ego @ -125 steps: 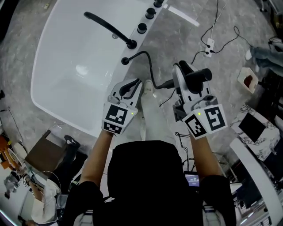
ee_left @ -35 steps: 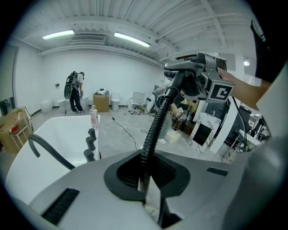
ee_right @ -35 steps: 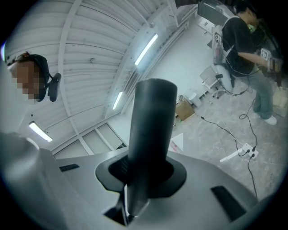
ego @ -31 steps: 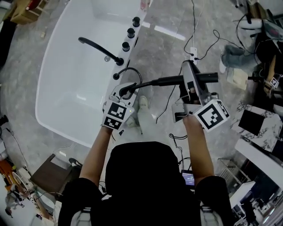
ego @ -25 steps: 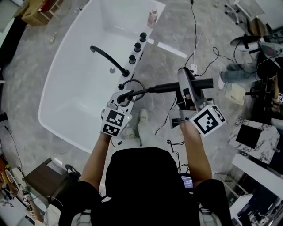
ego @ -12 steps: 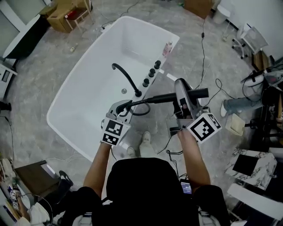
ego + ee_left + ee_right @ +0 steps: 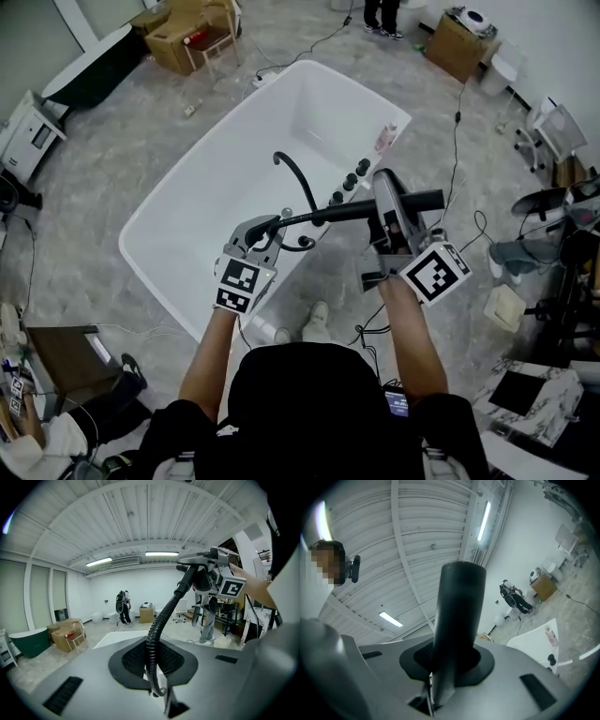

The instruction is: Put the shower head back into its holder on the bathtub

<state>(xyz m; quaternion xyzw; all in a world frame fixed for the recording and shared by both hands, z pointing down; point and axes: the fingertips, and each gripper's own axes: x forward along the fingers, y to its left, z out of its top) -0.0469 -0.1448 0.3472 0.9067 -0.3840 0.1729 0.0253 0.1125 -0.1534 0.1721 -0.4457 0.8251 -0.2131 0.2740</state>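
Both tongs are loaded, up over the tub's near side. The left tongs (image 7: pixel 265 225) are pinched on the hose (image 7: pixel 314 216), a black, ribbed, flexible tube; in the left gripper view it rises from between the dark pads and curves up and right to the right tongs (image 7: pixel 213 569). The right tongs (image 7: pixel 389 202) are clamped on the shower head (image 7: pixel 419 199), a smooth, matte black cylinder. It sticks straight out past the pads in the right gripper view (image 7: pixel 457 620), and its end points away to the right in the head view. So the shower head hangs in the air beside the rim, off the tub.

Below sits the bathtub (image 7: pixel 234 169), glossy white, rounded and empty inside. On its right rim stand a thin black arched spout (image 7: pixel 298 178) and a row of round black knobs (image 7: pixel 356 173), with a small pinkish bottle (image 7: pixel 384 139) farther along. The hose crosses right over the spout's base.

Around it all: grey veined floor (image 7: pixel 112 159), cardboard boxes (image 7: pixel 187 28) behind the tub, a cable (image 7: pixel 457 112) trailing to the right, and the person's light shoes (image 7: pixel 319 323) close to the tub.
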